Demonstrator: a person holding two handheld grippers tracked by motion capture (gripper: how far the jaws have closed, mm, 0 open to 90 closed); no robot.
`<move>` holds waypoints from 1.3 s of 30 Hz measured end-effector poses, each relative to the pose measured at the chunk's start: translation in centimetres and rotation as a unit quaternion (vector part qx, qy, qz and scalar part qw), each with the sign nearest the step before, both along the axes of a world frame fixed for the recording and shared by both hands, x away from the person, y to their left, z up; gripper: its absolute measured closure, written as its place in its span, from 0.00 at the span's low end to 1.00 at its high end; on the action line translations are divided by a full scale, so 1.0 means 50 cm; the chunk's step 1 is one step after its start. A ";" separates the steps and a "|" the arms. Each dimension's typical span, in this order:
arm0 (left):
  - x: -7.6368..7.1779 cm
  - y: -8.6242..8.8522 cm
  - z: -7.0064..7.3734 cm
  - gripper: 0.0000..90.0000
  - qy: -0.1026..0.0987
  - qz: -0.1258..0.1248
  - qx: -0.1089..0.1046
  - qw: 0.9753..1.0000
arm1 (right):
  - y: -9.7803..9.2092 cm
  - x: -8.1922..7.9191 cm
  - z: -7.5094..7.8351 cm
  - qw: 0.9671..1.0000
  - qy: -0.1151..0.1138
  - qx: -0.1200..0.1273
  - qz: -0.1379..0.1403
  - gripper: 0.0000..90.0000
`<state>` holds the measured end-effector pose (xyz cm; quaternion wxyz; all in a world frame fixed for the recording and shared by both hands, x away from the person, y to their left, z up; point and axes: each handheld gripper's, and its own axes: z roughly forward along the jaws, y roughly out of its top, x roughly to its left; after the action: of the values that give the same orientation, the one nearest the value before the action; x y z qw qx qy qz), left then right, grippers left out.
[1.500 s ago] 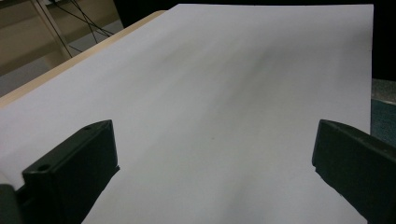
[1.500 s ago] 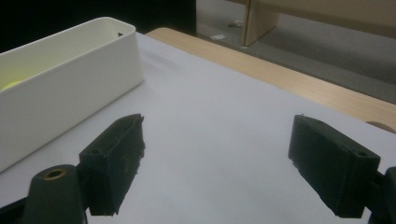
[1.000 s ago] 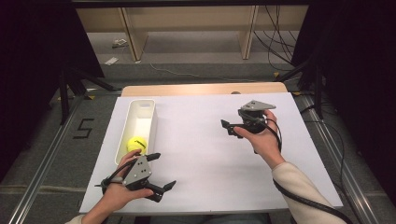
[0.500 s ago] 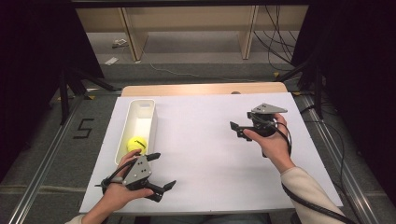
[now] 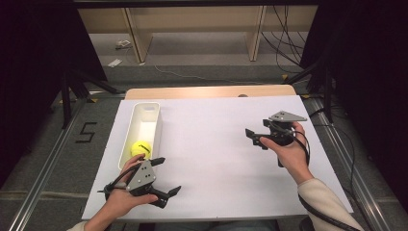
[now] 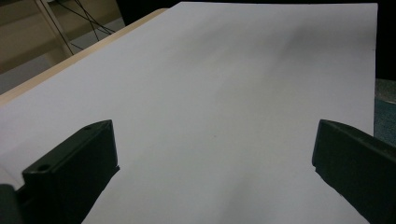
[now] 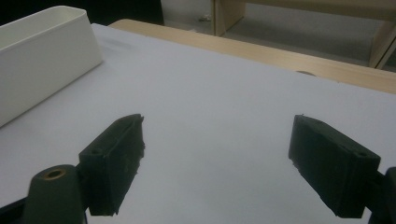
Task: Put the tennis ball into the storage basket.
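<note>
The ball (image 5: 140, 147) sits at the near end of the bin (image 5: 152, 108), on the left of the surface (image 5: 216, 159). My left gripper (image 5: 161, 176) is just beside that end, jaws wide apart and empty, facing across the bare sheet, not the ball. My right gripper (image 5: 254, 137) is well apart on the far side, jaws also spread with nothing between them. I judge the risks to be clipping the bin wall and shoving it, or nudging the ball so it rolls up the bin if I reach in at a bad angle.
</note>
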<state>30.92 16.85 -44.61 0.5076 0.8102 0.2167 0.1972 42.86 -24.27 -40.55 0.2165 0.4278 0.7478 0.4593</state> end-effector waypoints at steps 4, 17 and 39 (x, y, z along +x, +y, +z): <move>0.000 0.000 0.000 0.00 0.000 0.000 0.000 1.000 | -0.016 -0.011 -0.002 1.000 0.002 0.001 -0.006 0.21; 0.000 0.000 -0.001 0.00 0.002 0.001 0.001 1.000 | -0.060 -0.054 -0.017 1.000 0.008 -0.003 -0.017 0.21; 0.001 0.000 -0.001 0.00 0.001 0.001 0.001 1.000 | -0.112 -0.108 -0.049 0.999 0.018 -0.005 -0.036 0.20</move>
<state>30.95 16.87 -44.66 0.5059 0.8110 0.2181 0.1970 37.45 -29.84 -43.00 0.2213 0.4619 0.7380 0.4393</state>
